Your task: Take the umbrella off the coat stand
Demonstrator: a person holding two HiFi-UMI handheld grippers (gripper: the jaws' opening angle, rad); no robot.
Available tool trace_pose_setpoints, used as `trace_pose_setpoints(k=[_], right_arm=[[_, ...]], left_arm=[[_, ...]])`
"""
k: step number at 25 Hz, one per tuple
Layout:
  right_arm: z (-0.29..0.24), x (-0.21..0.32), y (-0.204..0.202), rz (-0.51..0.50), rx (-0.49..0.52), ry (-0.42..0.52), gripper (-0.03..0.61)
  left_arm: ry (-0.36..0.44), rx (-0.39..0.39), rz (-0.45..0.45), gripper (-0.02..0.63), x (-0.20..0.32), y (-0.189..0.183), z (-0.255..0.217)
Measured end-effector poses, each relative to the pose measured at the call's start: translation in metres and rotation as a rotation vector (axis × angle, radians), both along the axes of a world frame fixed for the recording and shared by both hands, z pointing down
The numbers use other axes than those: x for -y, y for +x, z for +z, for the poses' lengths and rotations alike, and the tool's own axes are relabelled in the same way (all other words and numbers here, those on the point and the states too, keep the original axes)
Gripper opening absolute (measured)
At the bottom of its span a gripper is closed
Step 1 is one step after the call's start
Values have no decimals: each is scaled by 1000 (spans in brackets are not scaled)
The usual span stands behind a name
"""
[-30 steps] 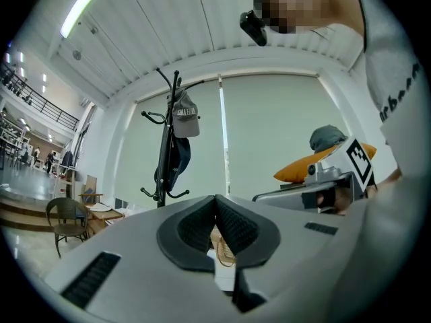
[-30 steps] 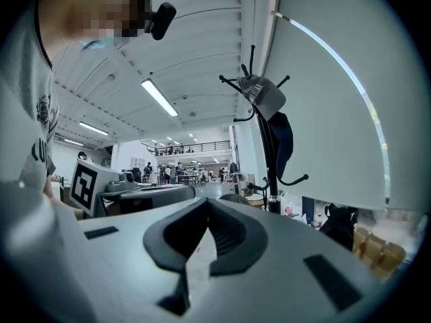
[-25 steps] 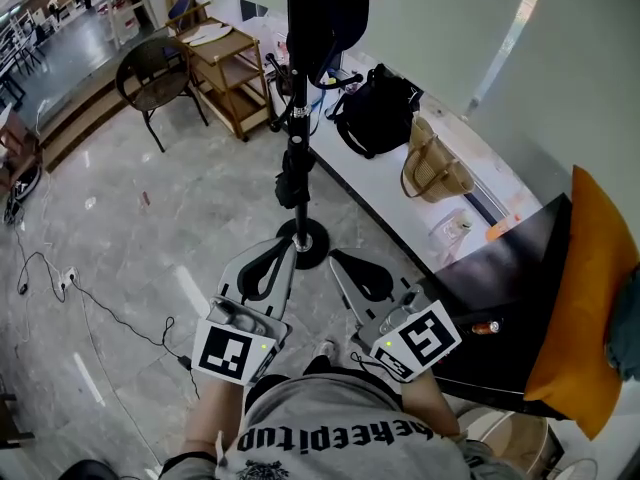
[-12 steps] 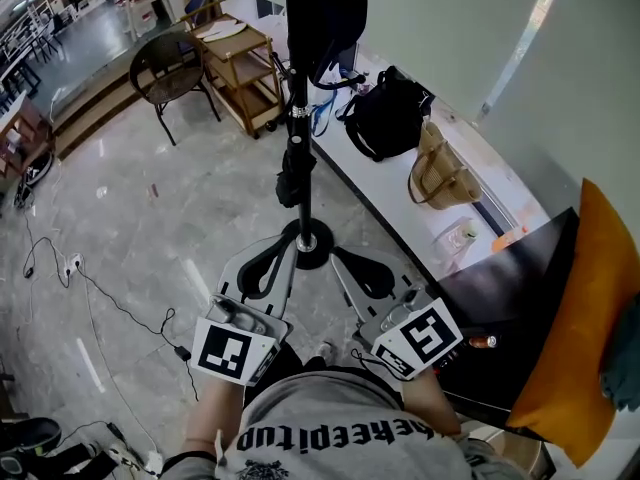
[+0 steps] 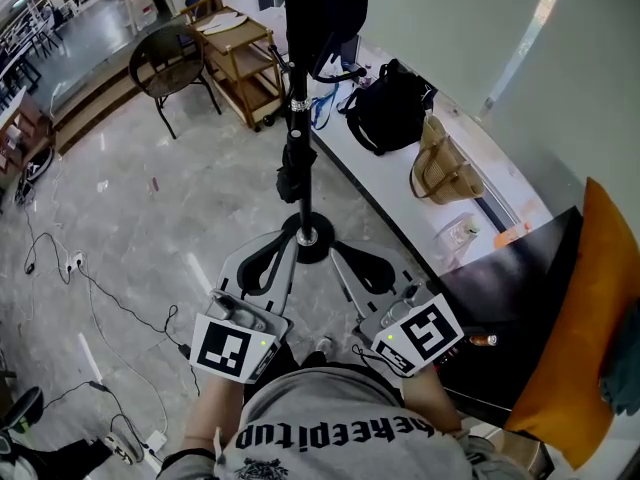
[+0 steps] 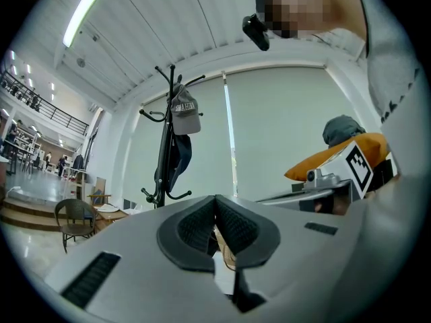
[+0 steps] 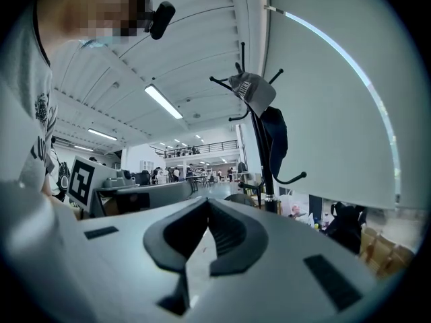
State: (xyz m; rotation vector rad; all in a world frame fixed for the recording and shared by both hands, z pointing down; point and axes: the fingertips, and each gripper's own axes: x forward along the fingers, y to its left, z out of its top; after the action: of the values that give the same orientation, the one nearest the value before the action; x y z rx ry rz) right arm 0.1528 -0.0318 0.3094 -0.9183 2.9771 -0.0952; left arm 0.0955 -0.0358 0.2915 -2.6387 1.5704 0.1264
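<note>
There — umbrella [image 6: 180, 161] vertical along coat stand [image 6: 162, 123]

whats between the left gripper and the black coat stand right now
Nothing. The left gripper view shows only open air between the left gripper, its jaws shut and empty, and the black metal coat stand.

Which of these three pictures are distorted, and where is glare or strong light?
Head view: sharp, evenly lit, faint sheen on the floor. Left gripper view: strong fisheye, black corners, ceiling lamp blown out white. Right gripper view: same fisheye; the straight bright strip bows into an arc, and the coat stand looks dark against the pale wall.
</note>
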Motion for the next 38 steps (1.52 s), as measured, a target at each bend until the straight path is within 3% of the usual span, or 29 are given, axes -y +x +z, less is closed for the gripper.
trace_pose_setpoints(k=[18, 38], right_arm=[[-1, 33, -39, 57, 13, -24, 12], [-2, 67, -95, 179, -13, -39, 12]], left_arm=[[-20, -2, 35, 15, 33, -44, -2], [-25, -31, 180, 15, 73, -95, -5]])
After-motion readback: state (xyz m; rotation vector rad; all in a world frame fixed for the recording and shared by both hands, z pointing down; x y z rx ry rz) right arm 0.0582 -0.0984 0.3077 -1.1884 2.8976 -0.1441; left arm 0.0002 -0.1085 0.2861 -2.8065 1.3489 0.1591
